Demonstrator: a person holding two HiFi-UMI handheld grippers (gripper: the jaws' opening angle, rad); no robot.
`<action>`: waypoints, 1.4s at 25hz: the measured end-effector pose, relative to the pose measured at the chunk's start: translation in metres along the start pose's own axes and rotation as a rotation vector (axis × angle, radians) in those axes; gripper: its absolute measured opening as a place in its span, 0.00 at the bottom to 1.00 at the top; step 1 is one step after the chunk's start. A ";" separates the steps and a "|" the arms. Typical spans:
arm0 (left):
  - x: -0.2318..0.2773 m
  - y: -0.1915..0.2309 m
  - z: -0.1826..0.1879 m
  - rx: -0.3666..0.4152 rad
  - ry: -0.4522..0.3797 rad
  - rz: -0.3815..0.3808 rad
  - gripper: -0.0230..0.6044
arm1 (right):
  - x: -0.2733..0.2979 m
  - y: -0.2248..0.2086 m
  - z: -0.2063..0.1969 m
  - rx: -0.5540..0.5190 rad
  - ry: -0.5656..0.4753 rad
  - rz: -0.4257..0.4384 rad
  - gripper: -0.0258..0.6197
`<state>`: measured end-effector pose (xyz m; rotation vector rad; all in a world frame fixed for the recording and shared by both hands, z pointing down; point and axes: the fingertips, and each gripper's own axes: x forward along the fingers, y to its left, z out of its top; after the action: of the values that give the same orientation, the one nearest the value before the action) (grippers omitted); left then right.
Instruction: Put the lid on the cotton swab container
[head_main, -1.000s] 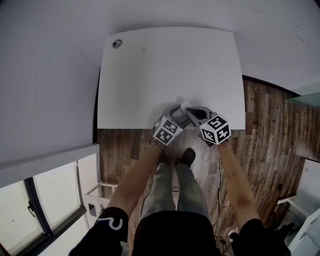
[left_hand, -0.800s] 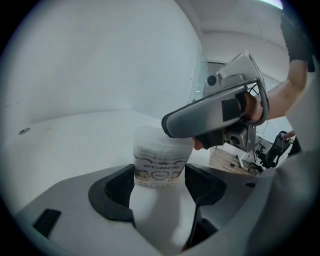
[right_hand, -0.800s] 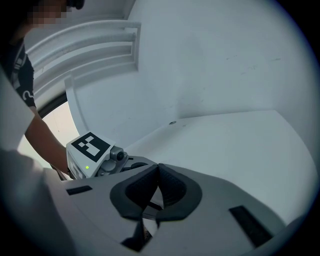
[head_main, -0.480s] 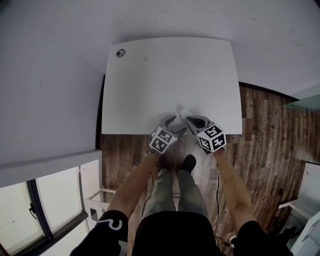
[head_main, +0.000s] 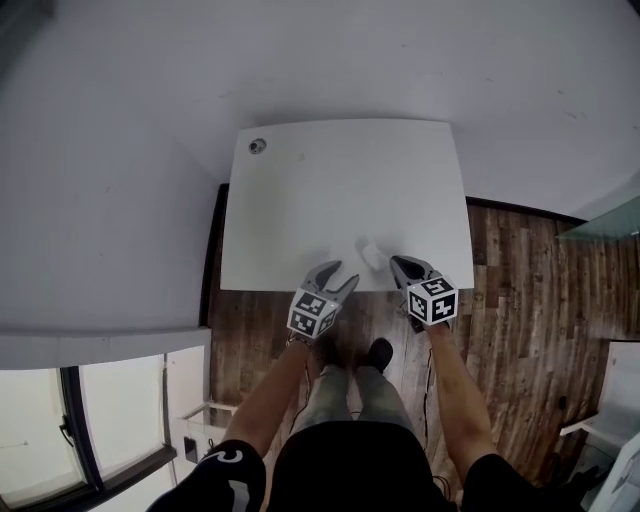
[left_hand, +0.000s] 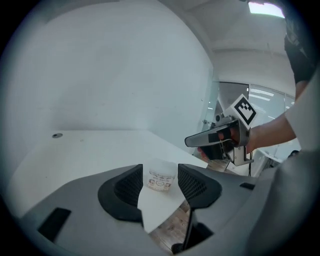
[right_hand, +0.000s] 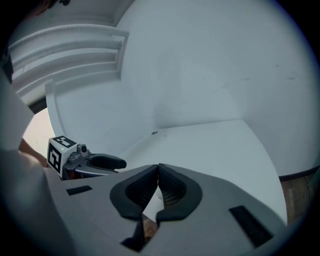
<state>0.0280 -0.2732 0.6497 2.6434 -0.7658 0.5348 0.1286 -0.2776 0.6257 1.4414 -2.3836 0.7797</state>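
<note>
Holding both grippers back from the white table (head_main: 340, 180), near its front edge.
Cotton swab container (head_main: 371, 254) stands upright there, untouched. Left gripper (head_main: 339, 275) jaws apart, just been closing on nothing; right gripper (head_main: 400, 264) jaws together, empty.

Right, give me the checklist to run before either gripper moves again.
1. The cotton swab container stands upright on the table, by its near edge: ok.
2. The lid is seated on the container: cannot tell, too small in every view.
3. The left gripper is clear of the container: ok. Its fingers stand apart, have just been closing, and grip nothing.
4. The right gripper is empty: ok. Its fingers are shut with nothing between them.
</note>
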 end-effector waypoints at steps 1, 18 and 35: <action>-0.006 0.002 0.009 -0.013 -0.022 0.010 0.41 | -0.005 0.002 0.006 0.013 -0.015 -0.006 0.06; -0.093 0.005 0.125 -0.033 -0.272 0.157 0.13 | -0.076 0.015 0.074 -0.071 -0.152 -0.164 0.08; -0.113 -0.012 0.153 0.001 -0.311 0.188 0.08 | -0.130 0.012 0.098 -0.088 -0.245 -0.297 0.06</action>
<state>-0.0143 -0.2772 0.4636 2.7046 -1.1128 0.1684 0.1866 -0.2315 0.4802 1.8885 -2.2552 0.4416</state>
